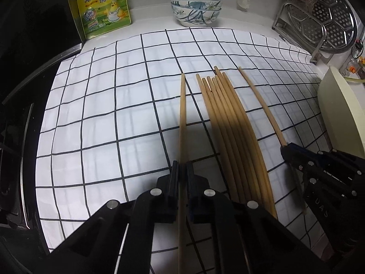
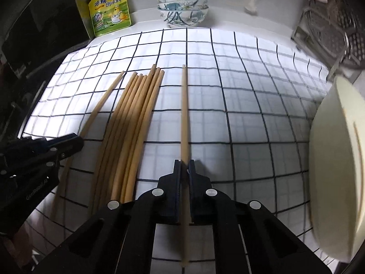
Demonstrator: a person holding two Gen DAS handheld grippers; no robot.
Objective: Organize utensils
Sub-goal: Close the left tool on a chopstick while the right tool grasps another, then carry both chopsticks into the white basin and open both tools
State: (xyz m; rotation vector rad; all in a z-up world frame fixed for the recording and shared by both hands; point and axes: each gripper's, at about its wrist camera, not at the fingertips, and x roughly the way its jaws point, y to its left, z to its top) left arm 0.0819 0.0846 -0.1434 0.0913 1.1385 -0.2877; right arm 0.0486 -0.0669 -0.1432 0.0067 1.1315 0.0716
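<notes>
Several wooden chopsticks lie in a bundle (image 1: 230,123) on a white checked cloth (image 1: 114,105); the bundle also shows in the right wrist view (image 2: 134,118). My left gripper (image 1: 181,165) is shut on one chopstick (image 1: 182,109) left of the bundle. My right gripper (image 2: 184,163) is shut on another chopstick (image 2: 184,109) right of the bundle. That chopstick (image 1: 262,105) and my right gripper (image 1: 285,147) show in the left wrist view. My left gripper (image 2: 77,140) and its chopstick (image 2: 102,102) show in the right wrist view.
Stacked floral bowls (image 1: 196,6) and a yellow seasoning pouch (image 1: 105,6) stand at the back wall. A metal steamer rack (image 1: 319,18) is at the back right. A cream container (image 2: 337,159) stands at the right. A black stove (image 1: 27,45) borders the left.
</notes>
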